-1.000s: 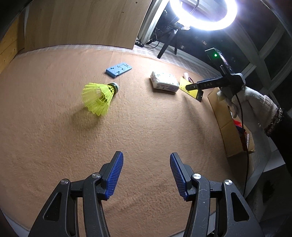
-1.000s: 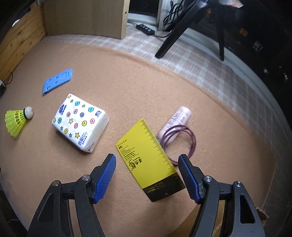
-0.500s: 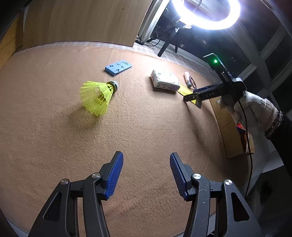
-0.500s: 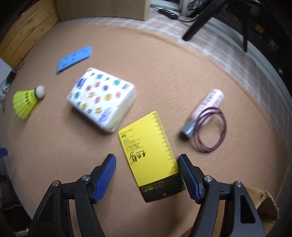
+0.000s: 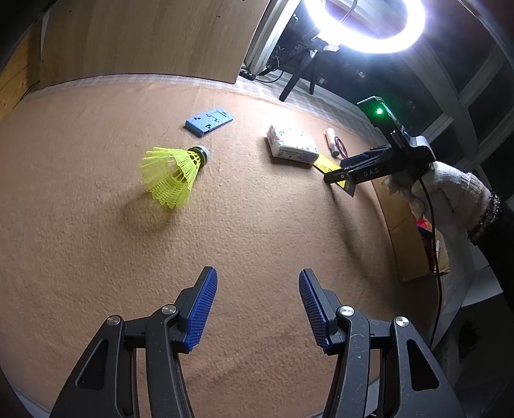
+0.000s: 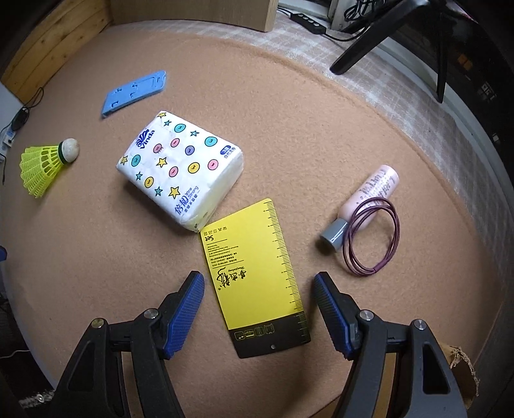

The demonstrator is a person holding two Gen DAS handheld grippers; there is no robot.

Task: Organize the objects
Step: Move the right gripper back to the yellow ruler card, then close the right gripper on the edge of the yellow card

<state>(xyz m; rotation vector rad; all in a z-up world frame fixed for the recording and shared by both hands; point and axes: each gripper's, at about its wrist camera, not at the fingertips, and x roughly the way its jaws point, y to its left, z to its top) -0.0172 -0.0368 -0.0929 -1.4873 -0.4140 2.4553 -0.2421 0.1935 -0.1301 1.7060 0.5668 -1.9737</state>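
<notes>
Right wrist view: the right gripper [image 6: 258, 310] is held with its blue pads spread wide and nothing between them, poised over the lower half of a yellow ruler card [image 6: 253, 273] that lies flat on the tan felt mat [image 6: 289, 128]. The card's upper corner touches a white tissue pack [image 6: 180, 170] printed with stars and dots. To the right of the card lies a pink bottle [image 6: 369, 196] with a grey cap, a purple wire loop [image 6: 372, 236] resting partly over it. Farther left, a yellow shuttlecock [image 6: 45, 164] lies on its side, and a blue plastic plate [image 6: 135, 91] sits beyond the tissue pack.

From the left wrist view, the left gripper [image 5: 257, 308] is likewise spread and empty, over bare mat well apart from the shuttlecock [image 5: 173, 173]. A white-gloved hand [image 5: 449, 189] holds the right gripper at the mat's right edge, beside a cardboard box [image 5: 404, 244]. A ring light [image 5: 363, 25] glares above.
</notes>
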